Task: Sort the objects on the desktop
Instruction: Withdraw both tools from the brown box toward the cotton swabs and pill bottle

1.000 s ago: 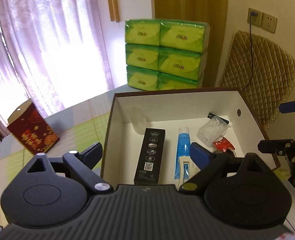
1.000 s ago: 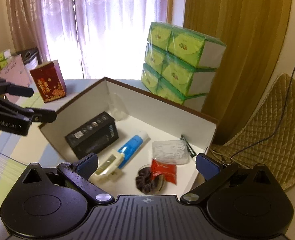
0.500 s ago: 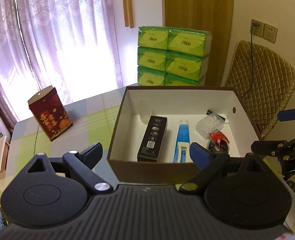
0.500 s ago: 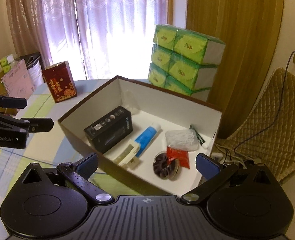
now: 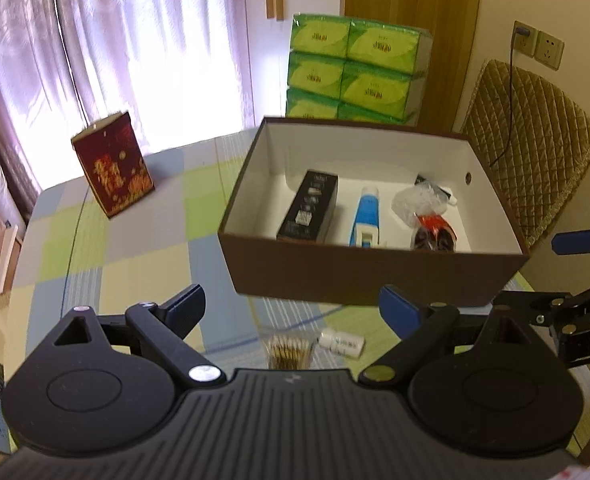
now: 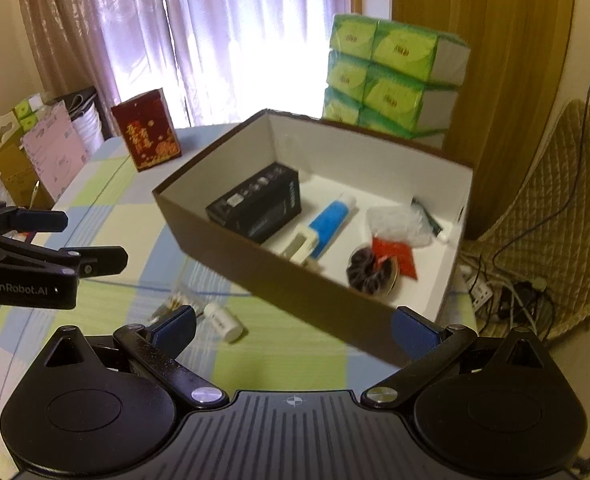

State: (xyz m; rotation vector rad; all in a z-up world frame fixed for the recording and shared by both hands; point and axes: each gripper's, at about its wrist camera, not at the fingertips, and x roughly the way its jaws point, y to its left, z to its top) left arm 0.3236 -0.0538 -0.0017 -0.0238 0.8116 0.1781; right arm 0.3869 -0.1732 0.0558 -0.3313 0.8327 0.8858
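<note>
A brown box (image 5: 375, 276) with a white inside stands on the checked table; it also shows in the right wrist view (image 6: 255, 256). It holds a black carton (image 5: 309, 210), a blue tube (image 5: 367, 216), a clear packet (image 5: 417, 200), a red sachet (image 6: 395, 258) and a dark hair tie (image 6: 371, 272). A small white bottle (image 5: 343, 344) and a pack of cotton swabs (image 5: 289, 354) lie on the table in front of the box. My left gripper (image 5: 293, 310) is open and empty above them. My right gripper (image 6: 293, 326) is open and empty near the box's front corner.
A red gift box (image 5: 113, 168) stands at the table's far left. Stacked green tissue packs (image 5: 355, 68) rise behind the brown box. A quilted chair (image 5: 531, 164) is at the right. Cardboard boxes (image 6: 19, 152) stand beside the table's left edge.
Both grippers have pulled back and up from the brown box. The white bottle and cotton swabs on the table have come into view. Both stay open.
</note>
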